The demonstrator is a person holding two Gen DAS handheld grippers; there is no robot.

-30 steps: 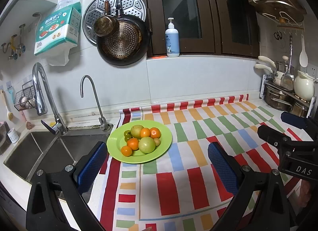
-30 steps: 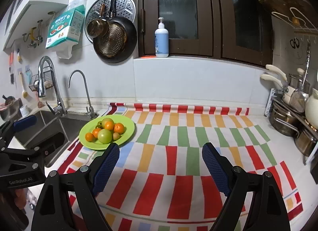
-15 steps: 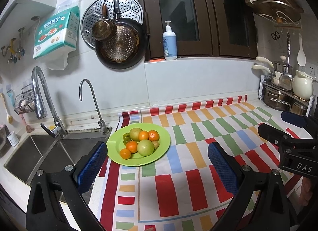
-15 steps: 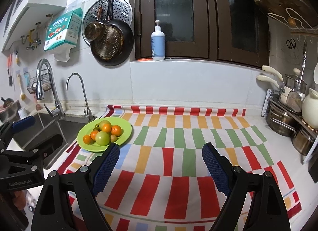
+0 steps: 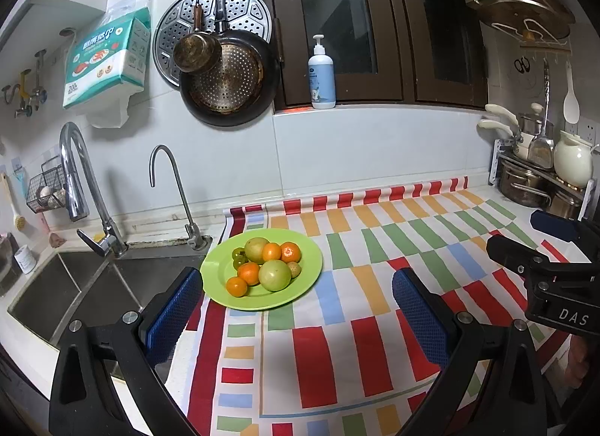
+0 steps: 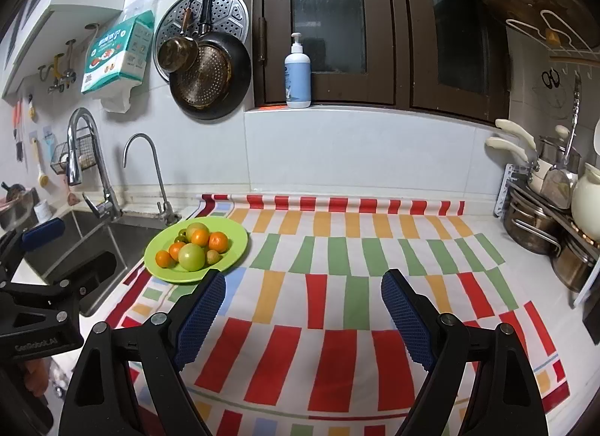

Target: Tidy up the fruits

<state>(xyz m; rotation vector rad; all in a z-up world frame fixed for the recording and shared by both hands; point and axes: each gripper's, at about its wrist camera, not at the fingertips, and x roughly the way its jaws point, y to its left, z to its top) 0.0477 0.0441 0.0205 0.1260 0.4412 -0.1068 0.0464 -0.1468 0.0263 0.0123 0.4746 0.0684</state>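
Centrally in the left wrist view, a round lime-green plastic plate (image 5: 262, 297) sits on the striped multicoloured tablecloth (image 5: 337, 342), heaped with small orange mandarins (image 5: 248, 273) and larger pale green round fruits (image 5: 275, 275). Below it, the left gripper (image 5: 298, 308) is spread wide, holding nothing. Lower centre in the right wrist view, the right gripper (image 6: 303, 317) gapes equally wide and empty; the plate (image 6: 195, 275) lies left of centre.

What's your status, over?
Left gripper and right gripper open, empty. Fruit piled on plate by sink. Nothing in the way.
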